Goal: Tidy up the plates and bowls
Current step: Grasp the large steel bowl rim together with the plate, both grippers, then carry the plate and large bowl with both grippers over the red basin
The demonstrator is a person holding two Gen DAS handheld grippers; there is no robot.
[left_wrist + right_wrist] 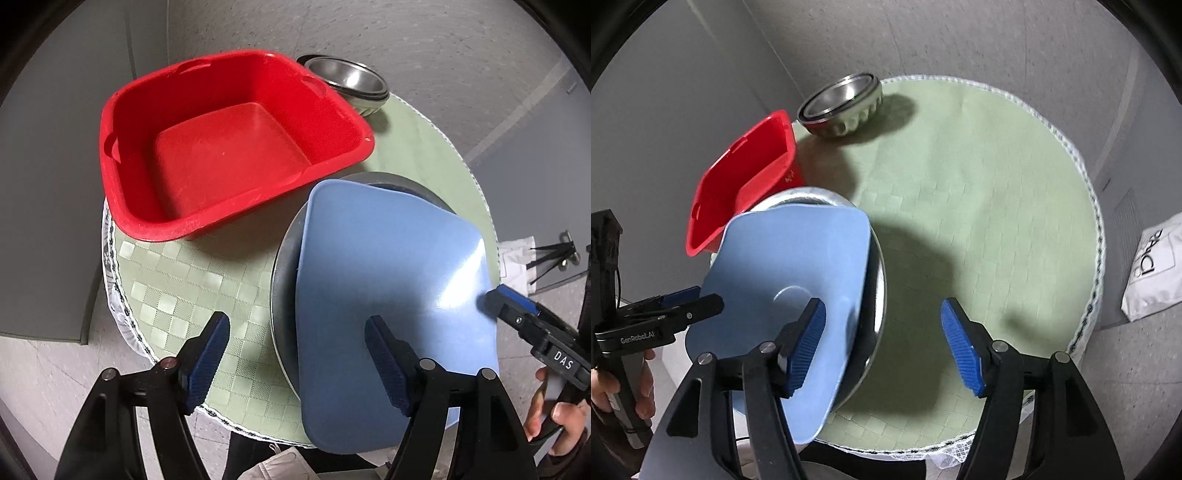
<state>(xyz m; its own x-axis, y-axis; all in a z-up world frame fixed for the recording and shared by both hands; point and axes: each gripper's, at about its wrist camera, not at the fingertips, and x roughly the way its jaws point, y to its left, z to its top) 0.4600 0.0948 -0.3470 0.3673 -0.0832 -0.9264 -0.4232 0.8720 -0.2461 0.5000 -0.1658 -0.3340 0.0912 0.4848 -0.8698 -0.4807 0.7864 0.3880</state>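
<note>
A blue square plate (388, 280) lies tilted on a round steel plate (286, 266) at the near edge of the round table. My left gripper (297, 363) is open, its right finger over the blue plate and its left finger over the cloth. My right gripper (882, 347) is open, its left finger over the blue plate (790, 273) and the steel plate's rim (879, 295) just right of it. An empty red tub (229, 147) stands at the far left. Stacked steel bowls (347, 79) sit behind it, also in the right wrist view (842, 105).
The table wears a green checked cloth (979, 206) with a white lace edge. A white bag (1156, 269) lies on the floor at the right. Grey wall and floor surround the table. The red tub (746, 184) overhangs the table's left side.
</note>
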